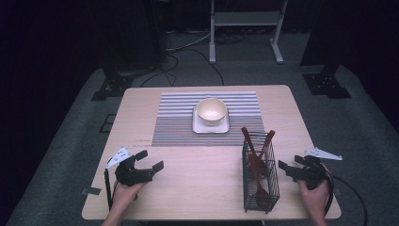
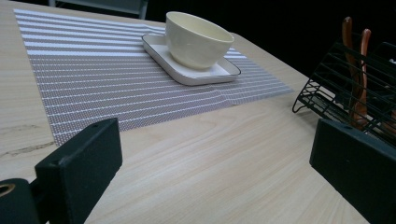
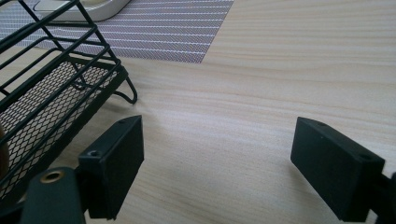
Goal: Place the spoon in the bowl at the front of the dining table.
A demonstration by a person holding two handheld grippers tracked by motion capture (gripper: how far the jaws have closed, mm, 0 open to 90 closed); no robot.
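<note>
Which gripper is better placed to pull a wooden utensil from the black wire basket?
Right, probably. The right gripper sits open just beside the black wire basket holding the reddish-brown wooden utensils; the left gripper sits farther off.

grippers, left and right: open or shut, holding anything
left gripper: open, holding nothing, over bare table.
right gripper: open, holding nothing, beside the wire basket.

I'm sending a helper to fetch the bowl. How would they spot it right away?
Start at the striped placemat on the wooden table. On its right part sits a white square plate; the cream bowl stands on it. It's the one round, pale dish, far from the black wire basket.
</note>
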